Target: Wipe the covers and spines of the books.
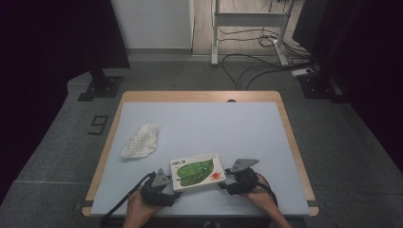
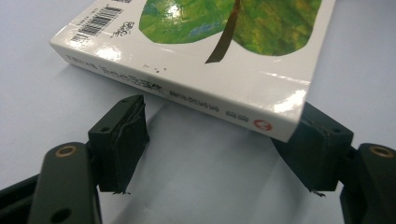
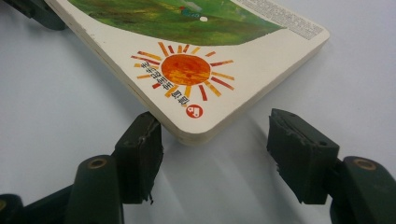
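A white board book (image 1: 197, 171) with a green leaf and an orange sun on its cover lies flat near the table's front edge. My left gripper (image 1: 166, 186) sits at its left end, my right gripper (image 1: 227, 180) at its right end. In the left gripper view the book's spine (image 2: 187, 84) runs across just ahead of the open left gripper (image 2: 219, 122); the book's corner overlaps the right pad (image 2: 315, 149). In the right gripper view the rounded corner of the book (image 3: 196, 79) pokes between the open right gripper (image 3: 215, 120) jaws, close to the left pad (image 3: 140, 154).
A crumpled white cloth (image 1: 139, 141) lies on the pale blue table top (image 1: 214, 123) to the left, behind the book. The table has a wooden rim (image 1: 199, 96). Beyond it are grey floor, cables and a desk frame (image 1: 249, 28).
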### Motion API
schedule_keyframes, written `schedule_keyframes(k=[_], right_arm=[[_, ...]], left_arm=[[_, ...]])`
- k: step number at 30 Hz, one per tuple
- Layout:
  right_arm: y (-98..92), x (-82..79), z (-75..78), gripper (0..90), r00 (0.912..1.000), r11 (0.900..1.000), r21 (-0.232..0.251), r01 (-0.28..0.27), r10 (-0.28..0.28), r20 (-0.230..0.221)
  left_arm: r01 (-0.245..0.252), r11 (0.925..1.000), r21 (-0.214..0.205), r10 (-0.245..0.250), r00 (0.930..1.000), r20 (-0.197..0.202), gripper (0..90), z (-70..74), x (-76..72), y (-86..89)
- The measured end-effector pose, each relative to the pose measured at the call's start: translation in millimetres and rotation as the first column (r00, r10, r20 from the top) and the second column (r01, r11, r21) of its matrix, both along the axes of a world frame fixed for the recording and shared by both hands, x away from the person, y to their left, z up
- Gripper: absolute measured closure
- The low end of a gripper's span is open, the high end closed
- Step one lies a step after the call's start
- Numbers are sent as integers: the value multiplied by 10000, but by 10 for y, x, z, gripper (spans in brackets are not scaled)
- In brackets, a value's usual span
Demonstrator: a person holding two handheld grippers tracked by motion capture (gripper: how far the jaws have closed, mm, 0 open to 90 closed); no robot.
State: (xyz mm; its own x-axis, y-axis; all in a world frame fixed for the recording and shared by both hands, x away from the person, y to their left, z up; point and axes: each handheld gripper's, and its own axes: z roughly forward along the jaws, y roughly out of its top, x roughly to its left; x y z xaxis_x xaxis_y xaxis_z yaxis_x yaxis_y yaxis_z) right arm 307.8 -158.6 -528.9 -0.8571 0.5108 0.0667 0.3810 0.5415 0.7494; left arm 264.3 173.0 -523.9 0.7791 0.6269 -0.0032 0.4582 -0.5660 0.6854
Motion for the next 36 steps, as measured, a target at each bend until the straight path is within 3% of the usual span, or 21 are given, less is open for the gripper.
schedule_keyframes(k=[7,10,16,24,27,29,32,36], right_arm=[[0,-45,-5,343,9997,9996,-209,-172,176,194],[-23,-61,29,344,9996,9997,121,-197,195,181],[-93,-58,90,327,9992,10000,-43,-70,72,392],[-287,-32,108,223,9977,9985,-232,486,-474,480],[-411,4,138,135,9935,9946,-400,960,-933,647],[-442,17,143,134,9926,9936,-382,1059,-1033,644],[-521,46,159,109,9896,9904,-428,1312,-1283,649],[-605,83,150,0,9847,9837,-680,1665,-1623,632]], left_arm=[[221,9998,4,-221,9997,-69,261,4,-30,-1],[352,9994,-40,-352,9993,-161,259,16,-48,8],[384,9992,-129,-385,9992,-75,230,72,-45,65],[117,9990,-435,-119,9999,-37,145,203,58,220],[-86,9994,-322,87,10000,21,120,260,116,273],[-197,9997,-175,200,9997,151,103,293,151,300],[-421,9982,-418,425,9991,76,88,343,221,371],[-665,9954,-685,674,9977,97,53,388,311,463]])
